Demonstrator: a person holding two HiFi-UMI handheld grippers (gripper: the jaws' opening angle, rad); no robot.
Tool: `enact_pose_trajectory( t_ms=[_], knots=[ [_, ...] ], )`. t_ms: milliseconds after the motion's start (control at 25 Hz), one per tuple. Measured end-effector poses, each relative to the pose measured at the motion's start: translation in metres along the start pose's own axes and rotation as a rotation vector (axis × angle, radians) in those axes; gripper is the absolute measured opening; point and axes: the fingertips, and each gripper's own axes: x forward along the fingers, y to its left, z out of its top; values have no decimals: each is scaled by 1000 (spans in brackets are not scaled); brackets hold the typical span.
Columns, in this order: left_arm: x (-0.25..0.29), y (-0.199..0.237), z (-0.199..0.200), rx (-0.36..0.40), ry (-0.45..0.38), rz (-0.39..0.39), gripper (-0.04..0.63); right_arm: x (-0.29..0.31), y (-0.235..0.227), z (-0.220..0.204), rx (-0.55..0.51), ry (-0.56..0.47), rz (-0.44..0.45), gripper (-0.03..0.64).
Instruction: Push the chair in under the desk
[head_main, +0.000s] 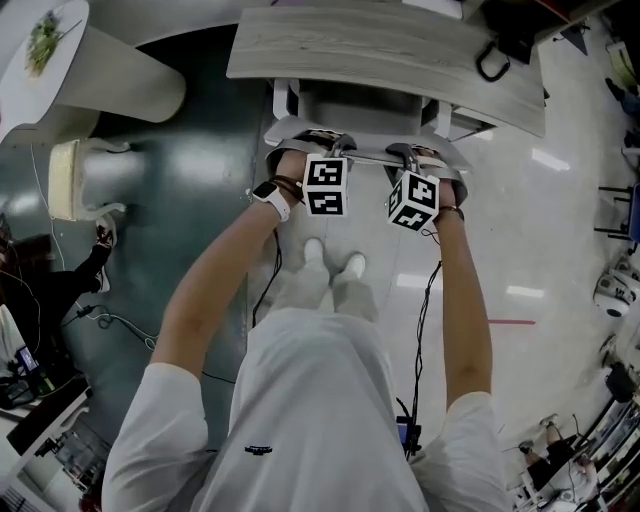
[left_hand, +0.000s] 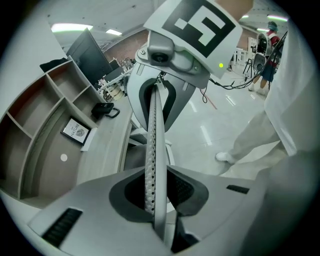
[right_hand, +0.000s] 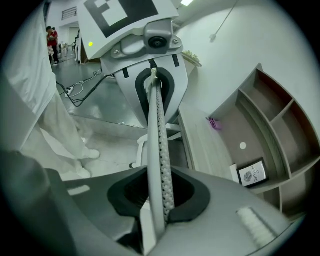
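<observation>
My left arm (head_main: 215, 280) and right arm (head_main: 465, 300) are closest to me. They reach out ahead and down, almost straight, side by side. My shoes (head_main: 335, 262) stand on the shiny floor (head_main: 200, 180) just behind the chair (head_main: 360, 108).

Both tools tip steeply down, and their marker cubes (head_main: 325, 185) sit close together. The left gripper (left_hand: 154, 200) has its fingers pinching the thin top edge of the chair back (head_main: 372, 156). The right gripper (right_hand: 161, 200) pinches the same edge a little way along. Nothing else is in either pinch.

I think that edge is a good place to hold. It looks thin and hard, with a strip full of little holes, so the fingers should not slip much. The back may bend or tip a bit if I push only up high. I would push slowly and evenly with both hands, or the chair could turn sideways. It looks big, not light, but the floor is smooth, so I guess it will slide easily.

Farther on, the seat is already partly under the worktop (head_main: 400, 50), with the arm rests (head_main: 283, 100) at its front edge. The back is out in the open, so there is more pushing to do. Past that, a shelf (left_hand: 55, 95) holds a small card (left_hand: 76, 131).
</observation>
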Motion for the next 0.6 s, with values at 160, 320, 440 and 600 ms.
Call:
enact_pose_trajectory(
  t_ms=[160,320,440,600],
  knots=[
    [7,21,-3,6,-1,-10,55,9,-21,-1,6,5,-6,81],
    [13,44,-9,22,-3,13,57,19,-41,1,7,8,-13,80],
    [16,58,-13,31,0,21,57,26,-54,3,6,10,-21,80],
    [22,76,-15,42,0,31,57,33,-71,1,-4,12,-41,80]
  ],
)
